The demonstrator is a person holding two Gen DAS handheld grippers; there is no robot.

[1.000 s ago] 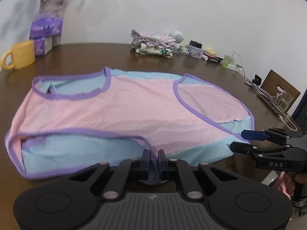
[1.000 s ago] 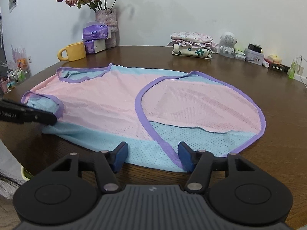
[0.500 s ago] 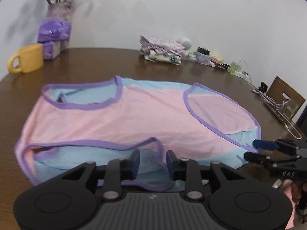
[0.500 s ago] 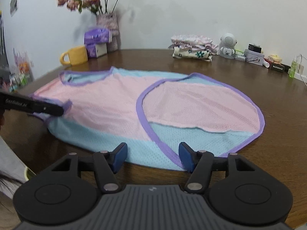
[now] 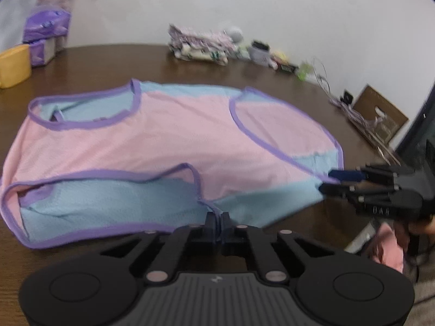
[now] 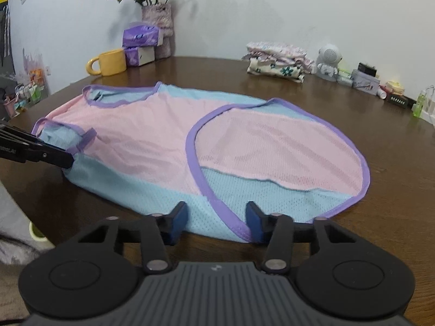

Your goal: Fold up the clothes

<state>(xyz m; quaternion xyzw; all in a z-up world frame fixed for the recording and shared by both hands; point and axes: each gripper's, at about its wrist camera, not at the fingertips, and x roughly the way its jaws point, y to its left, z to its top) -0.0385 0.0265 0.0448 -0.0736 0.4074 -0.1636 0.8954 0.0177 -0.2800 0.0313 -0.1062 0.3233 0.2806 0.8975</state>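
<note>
My left gripper [image 5: 217, 218] is pinched tight on the purple trim of the vest [image 5: 168, 141], at the lower centre of its own view; the pink and blue vest lies spread flat on the brown table [image 6: 394, 146], filling the middle of both frames; my right gripper [image 6: 217, 218] is spread wide, its blue pads [image 6: 178, 221] either side of the near blue hem, though I cannot tell whether they touch the cloth; a yellow mug [image 6: 110, 62] and tissue packs [image 6: 140, 36] sit at upper left of the right view, a stack of folded clothes [image 6: 277, 61] at upper right.
</note>
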